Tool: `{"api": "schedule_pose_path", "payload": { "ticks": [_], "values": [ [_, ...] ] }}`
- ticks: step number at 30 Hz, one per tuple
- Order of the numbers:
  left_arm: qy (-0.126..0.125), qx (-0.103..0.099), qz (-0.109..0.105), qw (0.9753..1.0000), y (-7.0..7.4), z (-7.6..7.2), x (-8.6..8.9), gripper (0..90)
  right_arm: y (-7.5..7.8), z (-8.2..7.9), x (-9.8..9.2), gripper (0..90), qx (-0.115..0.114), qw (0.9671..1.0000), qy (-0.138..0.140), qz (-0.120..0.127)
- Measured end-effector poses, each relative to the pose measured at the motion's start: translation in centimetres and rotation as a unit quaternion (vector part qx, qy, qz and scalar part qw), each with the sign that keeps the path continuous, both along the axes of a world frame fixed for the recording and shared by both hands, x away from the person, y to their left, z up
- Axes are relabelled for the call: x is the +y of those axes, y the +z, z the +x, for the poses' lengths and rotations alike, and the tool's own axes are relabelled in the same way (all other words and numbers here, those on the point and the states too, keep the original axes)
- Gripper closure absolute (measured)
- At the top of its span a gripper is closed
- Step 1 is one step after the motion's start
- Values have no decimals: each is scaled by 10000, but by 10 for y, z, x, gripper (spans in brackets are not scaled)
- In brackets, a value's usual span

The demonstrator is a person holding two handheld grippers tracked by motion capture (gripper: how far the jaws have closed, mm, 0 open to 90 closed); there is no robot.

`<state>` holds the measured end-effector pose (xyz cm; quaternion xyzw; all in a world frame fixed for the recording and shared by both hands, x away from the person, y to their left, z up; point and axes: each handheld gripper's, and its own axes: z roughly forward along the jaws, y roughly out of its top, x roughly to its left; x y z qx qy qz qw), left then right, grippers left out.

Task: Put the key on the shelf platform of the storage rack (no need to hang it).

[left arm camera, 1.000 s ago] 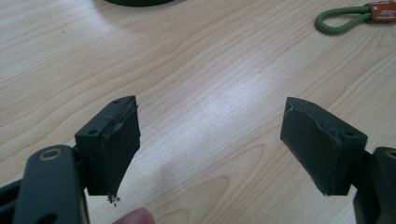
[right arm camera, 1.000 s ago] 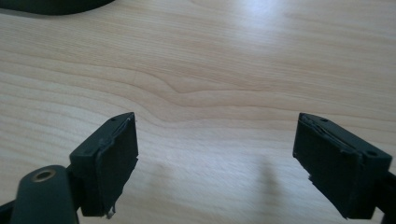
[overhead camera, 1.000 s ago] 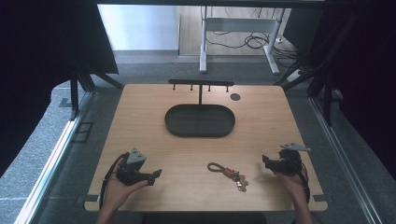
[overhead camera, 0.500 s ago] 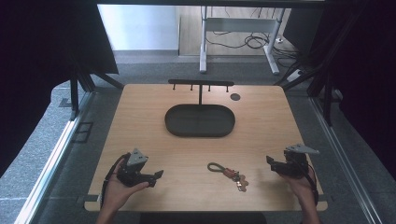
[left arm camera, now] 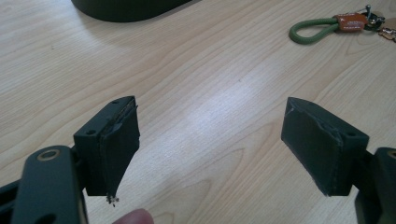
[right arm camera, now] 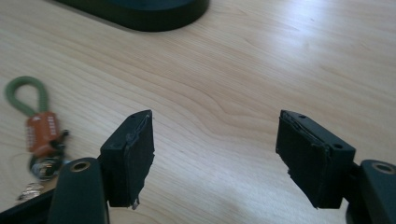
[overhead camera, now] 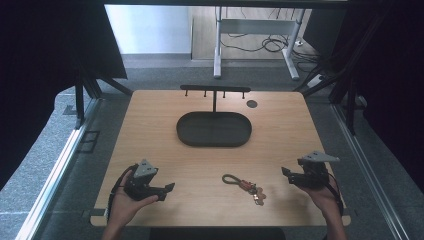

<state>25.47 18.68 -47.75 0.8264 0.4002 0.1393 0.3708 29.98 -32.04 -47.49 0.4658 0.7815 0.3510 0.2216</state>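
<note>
A key ring with a green cord loop, an orange tag and keys lies on the wooden table near its front edge, between my two grippers. My left gripper rests at the front left, open and holding nothing; its jaws stand wide apart over bare wood, with the key ring far off at the upper right. My right gripper sits at the front right, open and empty. Its view has the key ring to the left of the jaws.
A black oval tray lies in the table's middle, with a black T-shaped hook rack standing behind it. A small dark disc sits at the back right. Table edges drop to grey floor on both sides.
My right gripper has moved a little to the right and toward the front edge. The left gripper and the key ring have stayed put.
</note>
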Motion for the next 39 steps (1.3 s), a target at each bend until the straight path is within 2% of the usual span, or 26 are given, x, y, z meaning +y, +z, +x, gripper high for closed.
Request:
{"api": "schedule_pose_path", "payload": {
  "ticks": [4,6,11,12,15,18,19,23,28,39],
  "values": [
    [23,12,5,10000,-1,0,2,197,14,2,10,296,138,9995,215,-211],
    [-22,45,4,10000,-1,-2,2,197,26,2,18,310,209,9985,441,-241],
    [-134,69,-29,9999,-1,-4,-2,197,30,1,27,315,379,9972,619,-207],
    [-184,59,-32,9998,0,-5,-3,197,33,1,31,320,452,9963,672,-303],
    [-247,9,-157,9996,5,-8,-3,197,40,-1,38,334,457,9950,822,-347],
    [-196,-7,-156,9997,6,-6,-1,197,46,-2,47,340,436,9930,983,-489],
    [-158,-22,-129,9998,5,-5,1,197,46,-2,47,340,436,9930,983,-489],
    [-48,-27,-159,9999,5,-6,3,197,51,-4,58,349,465,9894,1193,-683],
    [-58,-4,-154,9999,4,-5,3,197,55,-1,70,360,564,9845,1430,-849],
    [-84,7,-147,9999,4,-5,4,197,53,9,89,353,688,9792,1612,-1021]
  ]
}}
